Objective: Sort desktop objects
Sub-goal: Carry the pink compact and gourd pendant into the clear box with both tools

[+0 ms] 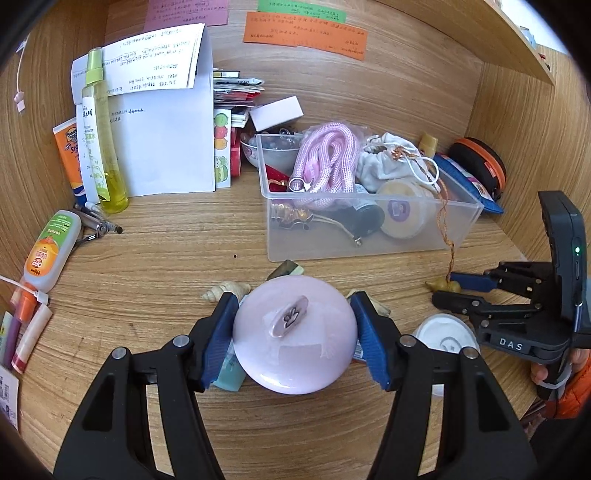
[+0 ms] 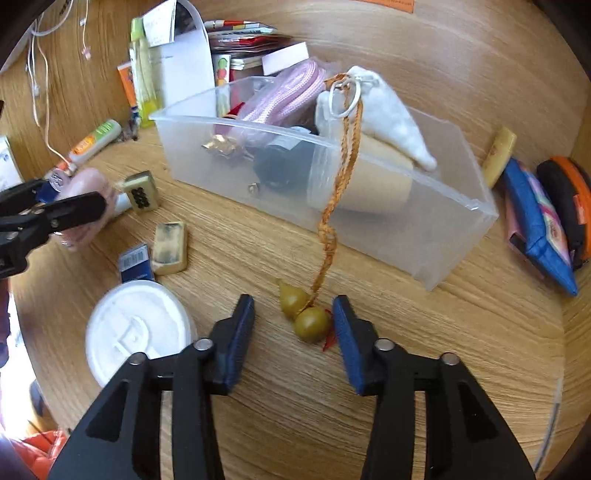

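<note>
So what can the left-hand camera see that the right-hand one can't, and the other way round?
Only the left wrist view shows the orange note and green note on the back wall, and the seashell behind the pink round case.

Only the right wrist view shows two rectangular tiles and a barcoded blue box.

Both show the clear plastic bin, the gourd charm on its orange cord, and the white lid.

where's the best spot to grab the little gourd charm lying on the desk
Take the gourd charm at its fat lower bulb, coming from above with one of the jaws on each side. It lies flat on the desk, and its orange cord runs off the neck up into the clear bin, so the bulb is the free, roundest part.
</note>
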`<state>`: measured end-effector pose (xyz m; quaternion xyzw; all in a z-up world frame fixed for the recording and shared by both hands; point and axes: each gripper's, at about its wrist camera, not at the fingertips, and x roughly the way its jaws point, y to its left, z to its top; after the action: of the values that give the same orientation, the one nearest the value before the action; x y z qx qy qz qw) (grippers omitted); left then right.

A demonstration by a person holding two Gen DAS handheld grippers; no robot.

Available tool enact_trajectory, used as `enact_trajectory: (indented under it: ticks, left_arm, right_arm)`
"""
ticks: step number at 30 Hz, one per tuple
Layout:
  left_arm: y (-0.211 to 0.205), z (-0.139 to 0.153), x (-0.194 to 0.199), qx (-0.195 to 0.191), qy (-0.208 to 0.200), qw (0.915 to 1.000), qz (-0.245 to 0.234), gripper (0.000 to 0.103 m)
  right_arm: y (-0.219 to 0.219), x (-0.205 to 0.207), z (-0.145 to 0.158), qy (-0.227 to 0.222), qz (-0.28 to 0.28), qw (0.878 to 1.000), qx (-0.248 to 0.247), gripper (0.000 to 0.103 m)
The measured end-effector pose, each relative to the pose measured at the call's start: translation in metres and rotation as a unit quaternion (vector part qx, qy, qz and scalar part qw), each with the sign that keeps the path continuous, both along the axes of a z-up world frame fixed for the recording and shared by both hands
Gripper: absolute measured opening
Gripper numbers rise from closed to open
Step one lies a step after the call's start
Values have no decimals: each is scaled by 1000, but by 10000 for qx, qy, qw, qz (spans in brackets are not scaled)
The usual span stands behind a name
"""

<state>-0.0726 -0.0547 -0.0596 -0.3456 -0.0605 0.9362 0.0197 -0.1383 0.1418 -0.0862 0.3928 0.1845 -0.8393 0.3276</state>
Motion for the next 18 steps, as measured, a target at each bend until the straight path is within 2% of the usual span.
enact_trajectory:
  ticks: [3, 11, 18]
  left_arm:
    - [-1, 3, -2, 70, 41, 10000, -3, 62]
    - [1, 17, -9, 149, 209, 9997, -50, 62]
    - [5, 26, -14, 183, 305, 9993, -99, 62]
  right_arm:
    - [4, -2, 0, -82, 25, 9999, -102, 18]
    - [23, -2, 18, -219, -24, 9968, -774, 17]
    - [39, 4, 50, -39, 19, 9898, -1421, 18]
